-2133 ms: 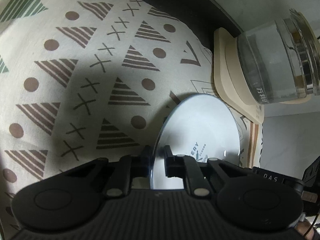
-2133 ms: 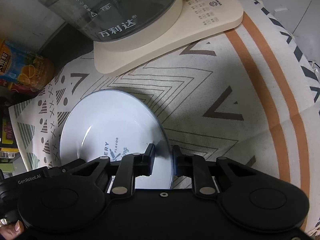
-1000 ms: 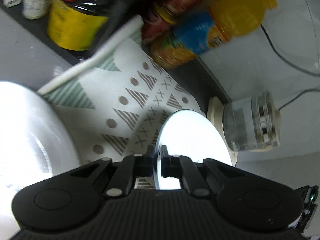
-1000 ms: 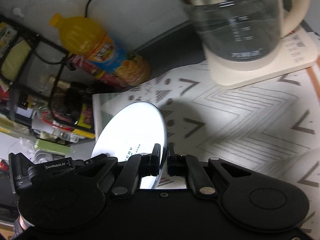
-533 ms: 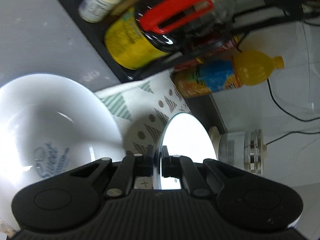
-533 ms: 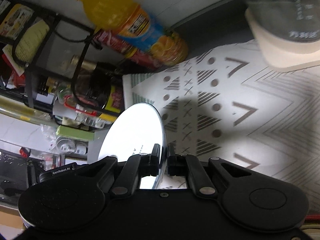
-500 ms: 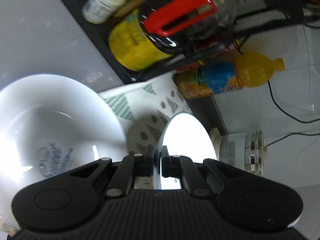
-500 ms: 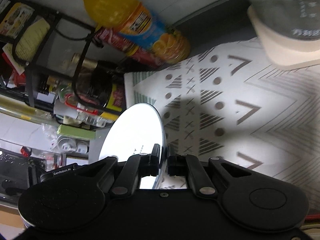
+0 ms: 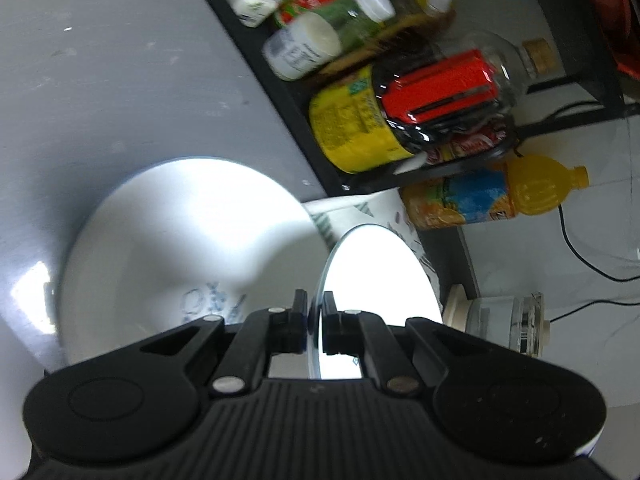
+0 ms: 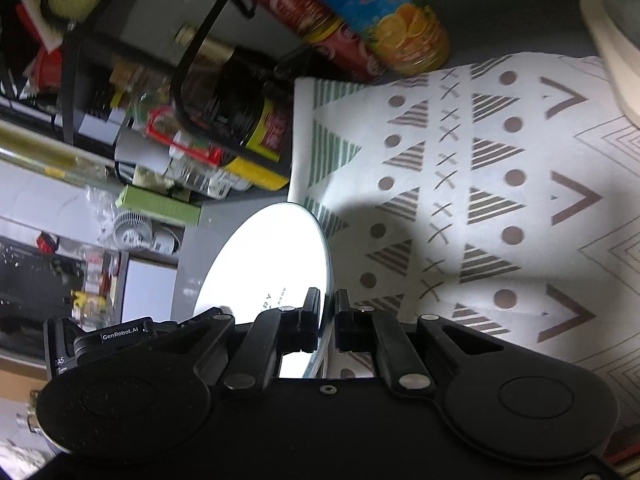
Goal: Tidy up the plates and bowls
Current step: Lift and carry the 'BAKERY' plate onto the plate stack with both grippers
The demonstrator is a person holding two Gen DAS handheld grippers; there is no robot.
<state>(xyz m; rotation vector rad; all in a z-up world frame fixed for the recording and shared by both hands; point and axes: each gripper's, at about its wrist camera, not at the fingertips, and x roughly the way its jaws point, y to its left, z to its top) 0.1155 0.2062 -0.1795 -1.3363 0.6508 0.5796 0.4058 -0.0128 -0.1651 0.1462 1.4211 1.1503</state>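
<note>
Grey surface (image 9: 100,80) beside patterned mat (image 10: 500,200). Plate (image 9: 380,272) clamped at opposite rims by left hand-held gripper (image 9: 316,320) and right hand-held gripper (image 10: 328,320), carried above mat edge, beside bowl (image 9: 180,240). Stacking judged pending.

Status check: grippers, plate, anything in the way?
Left gripper and right gripper both shut on plate rim. Plate airborne beside bowl. Nothing blocking.

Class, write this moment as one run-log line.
left gripper: jaws shut on plate | right gripper: jaws shut on plate | plate: held above patterned mat | bowl: beside plate
</note>
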